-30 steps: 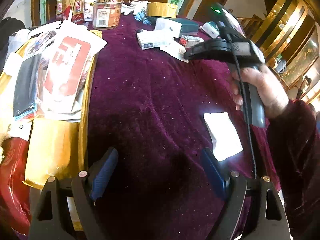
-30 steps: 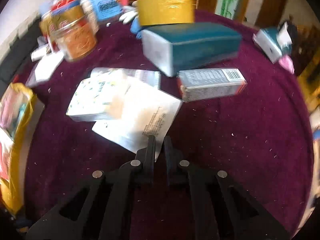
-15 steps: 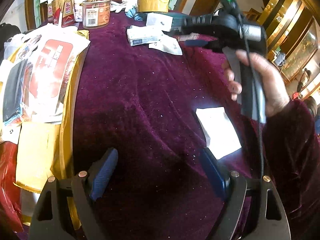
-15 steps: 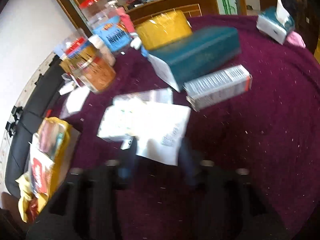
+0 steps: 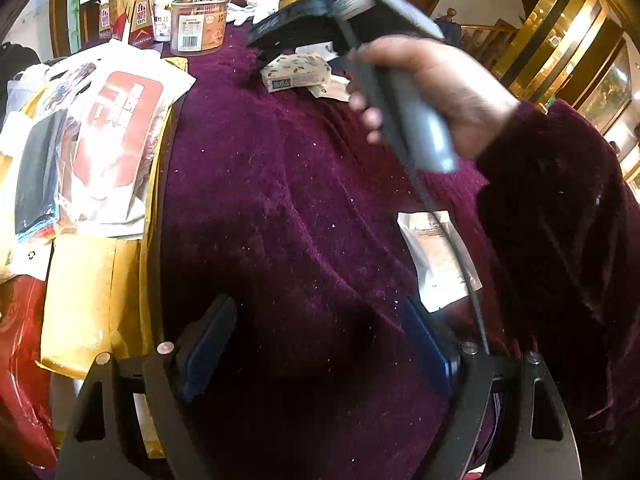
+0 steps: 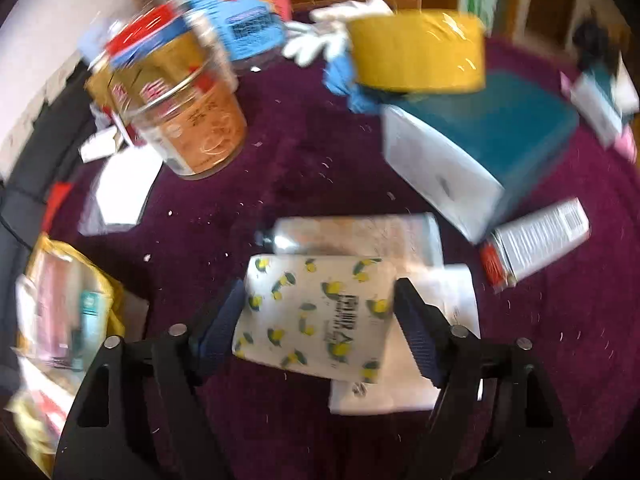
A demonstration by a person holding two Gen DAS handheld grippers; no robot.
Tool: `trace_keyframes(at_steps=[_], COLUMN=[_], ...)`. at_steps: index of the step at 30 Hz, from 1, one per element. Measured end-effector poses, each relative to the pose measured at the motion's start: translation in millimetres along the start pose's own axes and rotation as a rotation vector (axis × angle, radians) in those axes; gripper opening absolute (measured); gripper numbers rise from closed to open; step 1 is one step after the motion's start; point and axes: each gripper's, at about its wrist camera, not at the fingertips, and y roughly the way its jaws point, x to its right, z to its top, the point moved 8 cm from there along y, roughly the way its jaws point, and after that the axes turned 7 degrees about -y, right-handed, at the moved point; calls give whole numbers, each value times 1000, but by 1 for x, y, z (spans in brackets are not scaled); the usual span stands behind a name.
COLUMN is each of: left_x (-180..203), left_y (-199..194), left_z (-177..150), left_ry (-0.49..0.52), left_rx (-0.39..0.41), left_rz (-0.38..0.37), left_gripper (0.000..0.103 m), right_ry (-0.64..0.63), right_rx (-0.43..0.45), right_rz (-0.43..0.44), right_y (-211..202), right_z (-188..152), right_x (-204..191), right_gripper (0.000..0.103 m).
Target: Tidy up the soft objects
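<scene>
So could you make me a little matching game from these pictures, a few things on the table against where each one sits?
Things:
1. lemon-print packet
2. yellow tape roll
3. orange-labelled jar
4. grey carton with a red end

Places:
A. far side of the purple cloth, resting against the teal box
B. between the open jaws of the right gripper, which have just been opening
C. right of the packet, in front of the teal box
D. upper left, standing upright

Pairs: 1-B, 2-A, 3-D, 4-C
</scene>
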Motion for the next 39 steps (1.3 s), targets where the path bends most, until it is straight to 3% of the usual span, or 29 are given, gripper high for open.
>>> trace_keyframes(at_steps=[1, 3, 5, 6, 10, 16, 19, 22, 24, 26, 28, 32, 37, 38, 39], left_x=[-1, -3, -6, -7, -7, 8, 26, 44, 52, 57, 60, 78, 92, 93, 94], left_y=[0, -2, -5, -5, -7, -3, -2, 3, 9, 16, 25, 46, 58, 63, 69], left_z=[0, 0, -1, -1, -3, -6, -3, -3, 2, 9, 12, 3, 1, 3, 4], left_ry=[0, -4, -8, -12, -9, 31, 98, 140, 139, 126, 94, 52, 84, 73, 65], left_rx=[-2, 1, 4, 5, 5, -2, 6, -3, -14, -17, -34, -125, -109, -113, -125], left_rz=[0, -1, -3, -4, -6, 4, 13, 10, 15, 68, 133, 157, 258, 261, 266], left_gripper=[84, 84, 84, 84, 84, 84, 84, 84, 84, 84, 85, 87, 88, 91, 103], right_ry=[-13, -28, -82, -102, -55, 136, 175, 201, 249, 290, 267, 276, 253, 254, 255], right_rx=[3, 0, -15, -21, 2, 196, 262, 342, 407, 382, 415, 390, 430, 436, 440], right_rz=[-21, -21, -20, -32, 14, 277, 300, 247, 266, 228, 211, 227, 261, 268, 272], right_y=[2, 1, -5, -9, -30, -101, -127, -137, -136, -122, -128, -124, -135, -135, -136], right_z=[-1, -7, -12, -17, -39, -80, -107, -129, -141, -142, -138, -133, -127, -127, -128], right_x=[-2, -7, -14, -13, 5, 64, 101, 140, 158, 174, 178, 171, 158, 159, 158], right_gripper=[78, 66, 25, 21, 21, 21, 21, 21, 21, 21, 21, 21, 21, 21, 21])
